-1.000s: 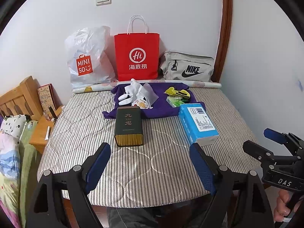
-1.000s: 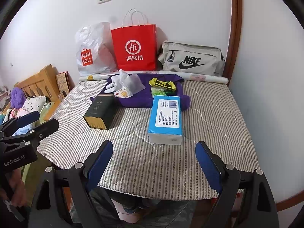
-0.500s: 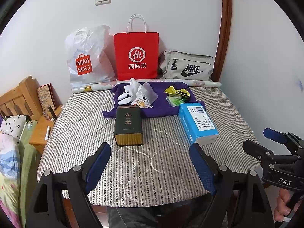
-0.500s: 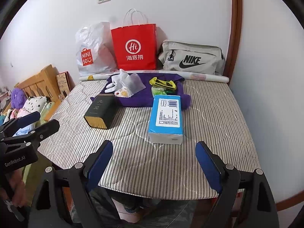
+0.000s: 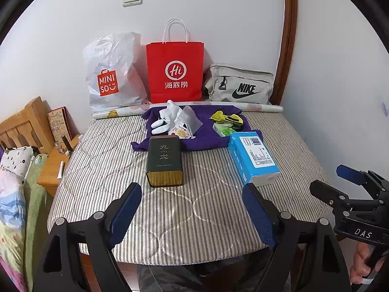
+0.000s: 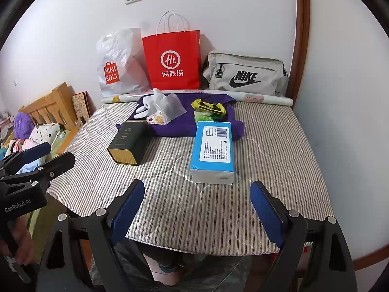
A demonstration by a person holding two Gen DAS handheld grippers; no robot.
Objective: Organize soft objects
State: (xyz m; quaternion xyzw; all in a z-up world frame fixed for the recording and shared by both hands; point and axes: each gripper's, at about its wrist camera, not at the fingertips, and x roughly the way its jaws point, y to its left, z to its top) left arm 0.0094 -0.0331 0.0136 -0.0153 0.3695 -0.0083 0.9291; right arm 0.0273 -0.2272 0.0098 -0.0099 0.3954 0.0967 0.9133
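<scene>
**Both grippers wide and empty over the near edge of the striped pad**

The left gripper (image 5: 192,204) hangs above the near edge of the striped pad (image 5: 194,219), its blue pads spread far apart with nothing between them. The right gripper (image 6: 197,204) is released the same way, jaws wide, grasping nothing. Each shows in the other's view: the right one at 4 o'clock in the left wrist view, with part of a hand (image 5: 362,262) on its handle; the left one at 8 o'clock in the right wrist view.

From the left gripper, a dark tin (image 5: 164,161) lies on its side at 12 o'clock, gold end toward the camera. A blue tissue pack (image 5: 252,157) lies at 1 o'clock, well apart from the tin. Behind both, a purple cloth (image 5: 211,136) is spread on the pad; the tin's far end overlaps the cloth's near edge. On the cloth, at its 10 o'clock, sit white gloves (image 5: 167,119) with a translucent pouch (image 5: 192,119) just beside them and a fruit-print piece (image 5: 181,131) in front. At the cloth's 2 o'clock lie a yellow item (image 5: 227,118) and a small green packet (image 5: 223,129), touching.

Along the wall stand a white plastic bag (image 5: 111,75), a red paper bag (image 5: 175,70) and a grey bag (image 5: 239,85), with a paper roll (image 5: 262,107) lying at their feet.
</scene>
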